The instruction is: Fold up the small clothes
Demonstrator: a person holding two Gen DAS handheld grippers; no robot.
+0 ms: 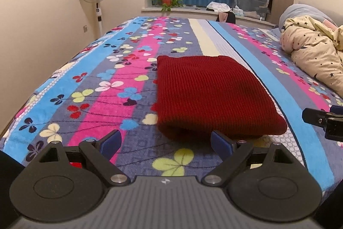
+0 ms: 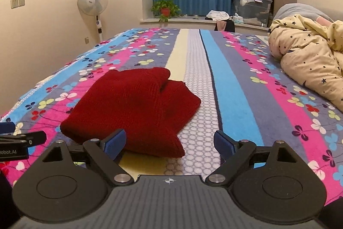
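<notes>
A dark red knitted garment (image 1: 212,93) lies folded into a compact, thick rectangle on the bed. Its ribbed knit shows clearly. In the right wrist view (image 2: 133,108), the far end shows two rounded layers overlapping, with the near corner lying flat.

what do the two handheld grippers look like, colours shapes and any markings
Both match: the left gripper and right gripper each have a ribbed dark grey body with a small white emblem, black linkage arms with silver pivot pins, round black side discs, and blue fingertip pads. White "Robot.AI" lettering shows on the left one's side.
</notes>
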